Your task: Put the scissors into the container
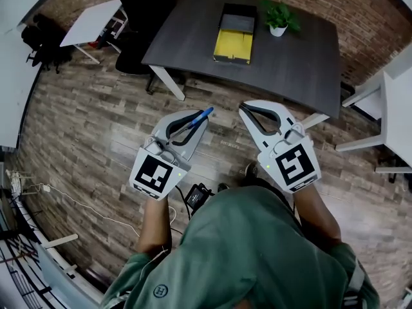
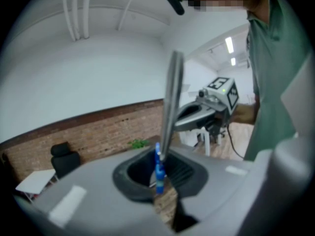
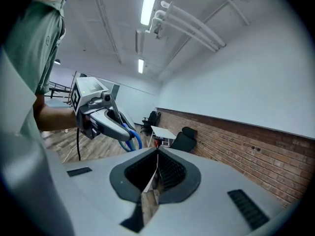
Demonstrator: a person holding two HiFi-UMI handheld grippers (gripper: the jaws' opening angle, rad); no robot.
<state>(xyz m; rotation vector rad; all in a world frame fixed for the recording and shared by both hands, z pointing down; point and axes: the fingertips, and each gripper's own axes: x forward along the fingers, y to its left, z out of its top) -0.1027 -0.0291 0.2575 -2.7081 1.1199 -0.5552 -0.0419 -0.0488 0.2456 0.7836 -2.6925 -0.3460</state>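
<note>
Left gripper [image 1: 198, 127] clamps scissors [image 1: 205, 114]; table [image 1: 296, 69] edge well apart.

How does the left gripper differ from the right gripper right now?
The left gripper is shut on the scissors, whose blue end sticks out past its tips; the right gripper is shut on nothing. In the head view the left gripper slants rightward, the right gripper leftward. Both aim toward the dark table.

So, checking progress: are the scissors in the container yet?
Out. The left gripper holds the scissors over the floor, short of the table where the container sits.
</note>
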